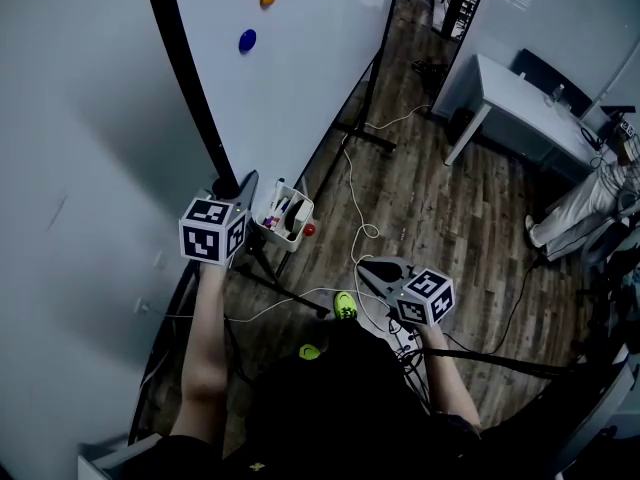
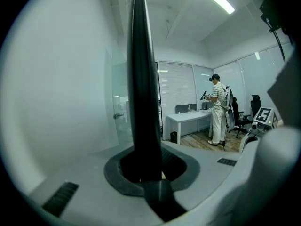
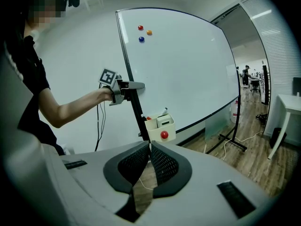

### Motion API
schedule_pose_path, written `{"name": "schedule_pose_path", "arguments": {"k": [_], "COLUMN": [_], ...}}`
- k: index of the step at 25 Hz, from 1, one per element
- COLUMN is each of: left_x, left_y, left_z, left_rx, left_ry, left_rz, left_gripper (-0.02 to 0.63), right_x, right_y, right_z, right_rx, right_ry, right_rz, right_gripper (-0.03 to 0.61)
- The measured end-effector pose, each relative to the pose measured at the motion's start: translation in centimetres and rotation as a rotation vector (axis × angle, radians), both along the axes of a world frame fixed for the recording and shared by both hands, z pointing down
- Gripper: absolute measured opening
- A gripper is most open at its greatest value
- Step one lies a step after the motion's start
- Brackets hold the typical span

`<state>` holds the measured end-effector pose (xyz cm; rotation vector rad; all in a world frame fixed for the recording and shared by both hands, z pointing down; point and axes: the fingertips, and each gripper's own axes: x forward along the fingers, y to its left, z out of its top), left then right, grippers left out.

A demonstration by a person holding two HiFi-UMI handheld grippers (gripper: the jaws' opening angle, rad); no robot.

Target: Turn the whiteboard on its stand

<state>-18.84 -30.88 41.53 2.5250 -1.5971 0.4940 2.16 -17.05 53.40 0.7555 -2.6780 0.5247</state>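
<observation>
The whiteboard (image 1: 300, 58) stood at far left, broad and rigid, probably swinging easily. The left gripper (image 1: 243, 184) clamped its black side frame (image 2: 141, 79), a firm purchase. The right gripper (image 1: 375, 272) hung closed and empty.

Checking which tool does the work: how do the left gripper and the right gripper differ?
The left gripper has its jaws clamped on the black frame edge of the white whiteboard; the right gripper has its jaws together on nothing. The left gripper is up at the board; the right gripper hangs lower, apart from it, over the wooden floor. Each carries a white marker cube.
</observation>
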Motion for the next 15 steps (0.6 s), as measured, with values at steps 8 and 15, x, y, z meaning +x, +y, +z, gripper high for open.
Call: {"name": "schedule_pose_path", "arguments": {"k": [8,15], "left_x": [-0.2,-0.6], "left_y": [2.0,4.2], "left_z": [0.4,0.1], "left_rx": [-0.006,-0.018], "left_ry": [-0.007,-0.015], "left_rz": [-0.008,-0.012], "left_gripper": [0.084,0.084], "right_x": [0.2,-0.8], "right_y": [0.8,0.9], "right_z": [0.6,-0.2], "right_rx": [-0.002,0.005], "right_ry": [0.000,-0.014], "right_rz": [-0.012,-0.057], "right_gripper": [0.009,0.010]}}
